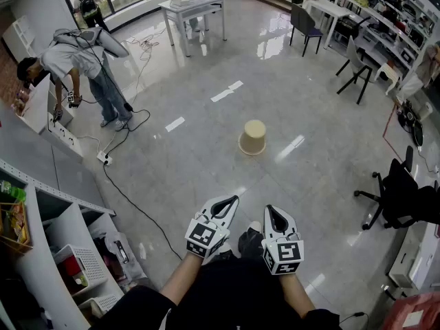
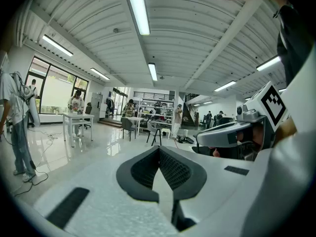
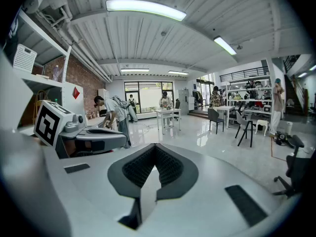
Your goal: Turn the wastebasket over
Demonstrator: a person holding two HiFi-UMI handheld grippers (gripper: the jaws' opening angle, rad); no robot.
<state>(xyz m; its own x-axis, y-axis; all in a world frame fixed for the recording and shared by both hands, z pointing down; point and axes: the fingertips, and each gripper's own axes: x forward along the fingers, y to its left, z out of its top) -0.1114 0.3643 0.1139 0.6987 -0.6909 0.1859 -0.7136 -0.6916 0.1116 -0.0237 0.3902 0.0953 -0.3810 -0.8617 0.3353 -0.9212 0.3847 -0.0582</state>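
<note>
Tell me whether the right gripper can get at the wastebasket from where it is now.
Probably not yet. The wastebasket stands well ahead on the floor, while the right gripper, shut, is close to the body. Nothing lies between; stepping closer should do.

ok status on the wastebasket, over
Left gripper and right gripper shut, empty, held close in. Wastebasket on the floor ahead, wide end down, out of reach. Cable lies off left, not between.
</note>
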